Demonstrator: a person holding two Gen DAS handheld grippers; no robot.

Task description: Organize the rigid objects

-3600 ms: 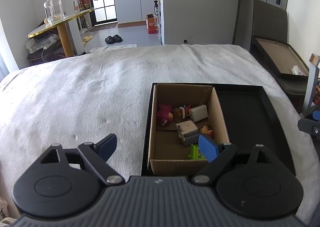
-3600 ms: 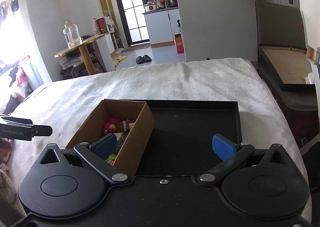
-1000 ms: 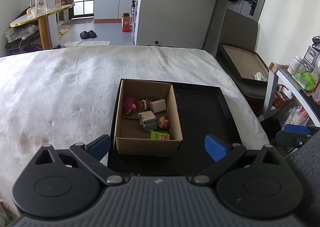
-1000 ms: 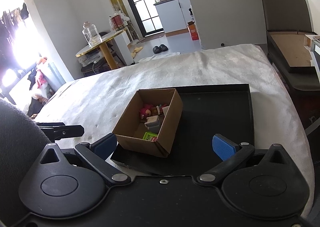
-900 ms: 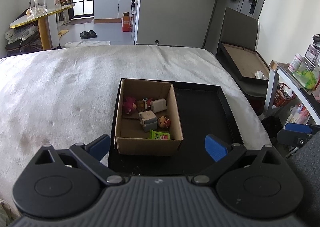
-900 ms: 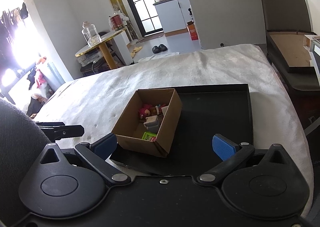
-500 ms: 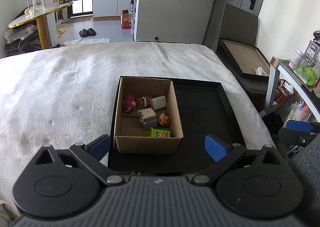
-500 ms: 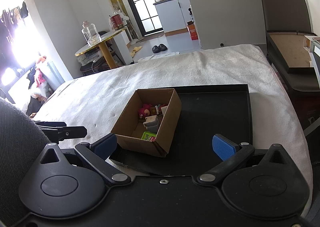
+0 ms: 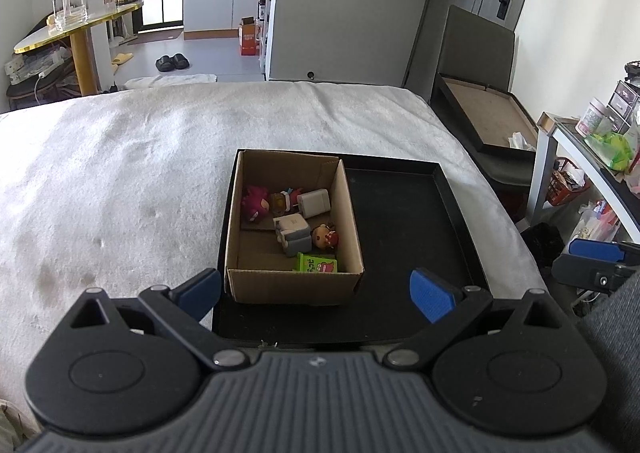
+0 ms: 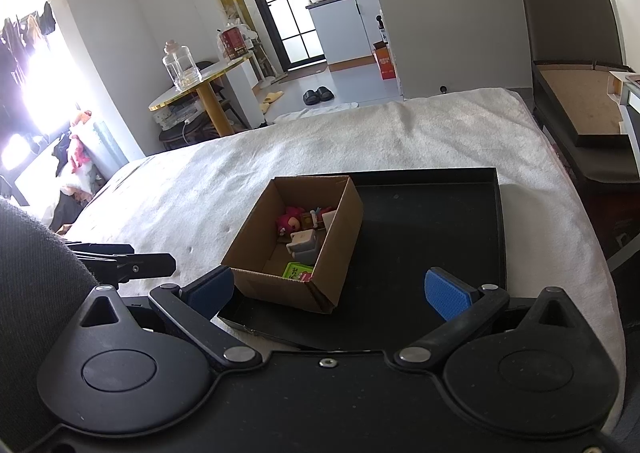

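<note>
A cardboard box (image 9: pixel 352 221) stands in the left half of a black tray (image 9: pixel 400 213) on a white blanket. It holds several small things: a pink plush toy (image 9: pixel 256 203), a white charger (image 9: pixel 314 203), a grey block (image 9: pixel 294 235), a small doll head (image 9: pixel 325 236) and a green packet (image 9: pixel 316 264). The box (image 10: pixel 340 233) and tray (image 10: pixel 440 221) also show in the right wrist view. My left gripper (image 9: pixel 316 291) is open and empty, held back from the box's near side. My right gripper (image 10: pixel 328 291) is open and empty, near the tray's front edge.
The white blanket (image 9: pixel 120 173) covers a wide bed-like surface. The right half of the tray is bare. A shelf with clutter (image 9: pixel 600 133) stands to the right, a round gold table with a glass jar (image 9: pixel 68 1) at the far left.
Both grippers have drawn back and up from the box since 3.6 s ago, so the whole box and tray now show. Over the last second the views barely shift.
</note>
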